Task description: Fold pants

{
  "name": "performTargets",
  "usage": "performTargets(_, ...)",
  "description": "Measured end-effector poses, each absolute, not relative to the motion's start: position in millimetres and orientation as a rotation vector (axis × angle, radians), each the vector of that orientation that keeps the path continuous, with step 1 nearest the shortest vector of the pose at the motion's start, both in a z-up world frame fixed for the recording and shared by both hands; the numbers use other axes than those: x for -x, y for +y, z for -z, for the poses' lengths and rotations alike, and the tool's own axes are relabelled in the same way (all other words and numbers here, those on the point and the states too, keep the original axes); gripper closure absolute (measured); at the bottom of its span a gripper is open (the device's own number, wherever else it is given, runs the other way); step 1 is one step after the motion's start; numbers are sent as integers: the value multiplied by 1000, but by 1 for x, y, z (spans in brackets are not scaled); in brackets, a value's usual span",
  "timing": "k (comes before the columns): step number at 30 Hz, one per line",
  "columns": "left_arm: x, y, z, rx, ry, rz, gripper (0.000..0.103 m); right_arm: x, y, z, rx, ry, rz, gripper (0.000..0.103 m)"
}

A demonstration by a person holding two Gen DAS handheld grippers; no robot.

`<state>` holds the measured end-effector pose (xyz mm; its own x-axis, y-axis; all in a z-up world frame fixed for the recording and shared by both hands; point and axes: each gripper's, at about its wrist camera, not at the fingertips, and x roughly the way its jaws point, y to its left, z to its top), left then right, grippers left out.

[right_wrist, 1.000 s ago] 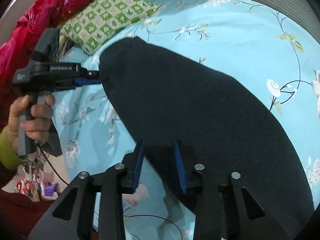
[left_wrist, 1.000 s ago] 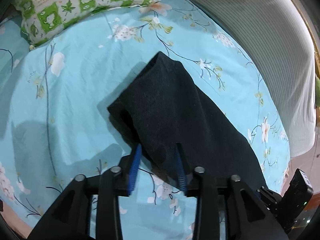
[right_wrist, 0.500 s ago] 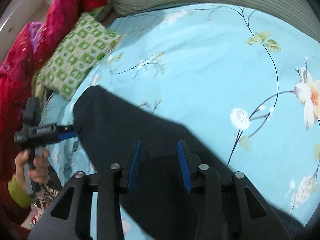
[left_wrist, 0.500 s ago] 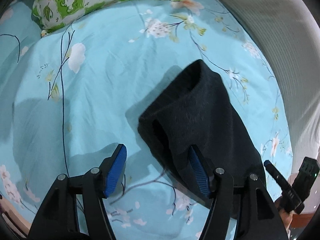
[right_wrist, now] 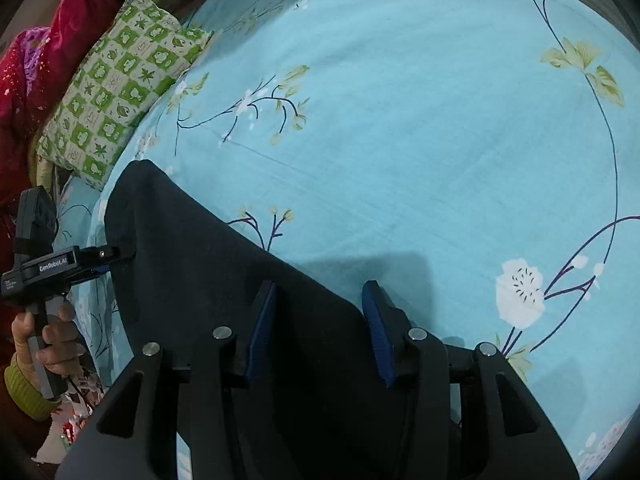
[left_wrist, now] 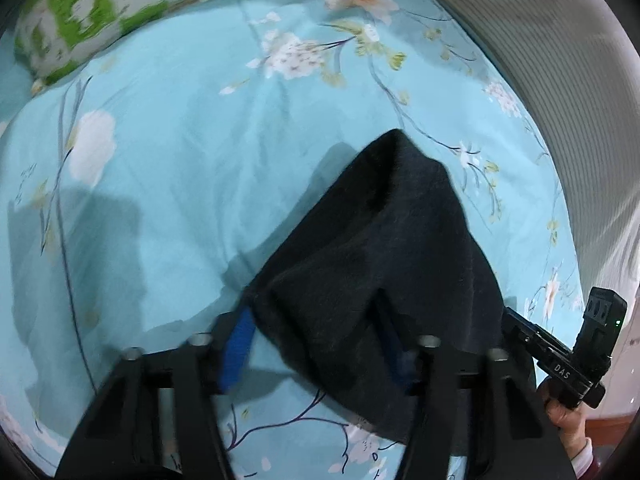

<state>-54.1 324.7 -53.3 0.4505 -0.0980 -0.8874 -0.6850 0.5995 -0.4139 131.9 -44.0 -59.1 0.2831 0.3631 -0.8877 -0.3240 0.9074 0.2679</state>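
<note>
The dark navy pants [left_wrist: 380, 248] lie folded on a light blue floral bedsheet [left_wrist: 180, 160]. In the left wrist view my left gripper [left_wrist: 316, 340] has its blue pads apart with the pants' near edge lying between and over them. In the right wrist view the pants [right_wrist: 224, 280] run from the left to under my right gripper [right_wrist: 320, 328], whose jaws stand apart over the cloth's edge. The left gripper [right_wrist: 116, 254] shows there at the far left, touching the pants' end. The right gripper's body [left_wrist: 568, 352] shows at the lower right of the left wrist view.
A green and white checked pillow [right_wrist: 120, 92] lies at the head of the bed, also in the left wrist view [left_wrist: 120, 12]. A red quilt [right_wrist: 44, 52] is piled at the upper left. A grey striped blanket [left_wrist: 540, 60] borders the sheet on the right.
Both grippers came down onto the pants again after lifting away. The left gripper's jaws narrowed around the near edge. The right gripper's jaws widened. The pants' end looks bunched and raised.
</note>
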Motion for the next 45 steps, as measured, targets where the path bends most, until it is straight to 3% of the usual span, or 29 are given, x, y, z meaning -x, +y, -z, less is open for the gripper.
performTargets(2, 53, 323, 49, 871, 1049, -402, 76, -127, -41, 56, -1, 1189, -464, 78)
performTargets(4, 56, 323, 39, 872, 1023, -375, 83, -123, -40, 48, 22, 1170, -468, 89)
performTargets(8, 75, 320, 4, 914, 880, -281, 86, -105, -40, 13, 8, 1084, -505, 97)
performTargets(15, 92, 318, -34, 856, 761, -200, 86, -92, -41, -14, 36, 952, -500, 97)
performTargets(27, 52, 323, 5, 513, 923, -326, 86, -121, -6, 33, 107, 985, -346, 97)
performTargets(31, 43, 316, 26, 393, 994, -367, 84, -125, -4, 46, 123, 999, -306, 97)
performTargets(34, 40, 315, 33, 342, 1042, -407, 73, -128, -6, 49, 102, 1012, -285, 94)
performTargets(36, 40, 317, 30, 327, 1055, -447, 60, -125, -11, 45, 92, 1001, -253, 78)
performTargets(45, 55, 303, -29, 351, 969, -425, 47, -73, -60, 8, -61, 942, -231, 75)
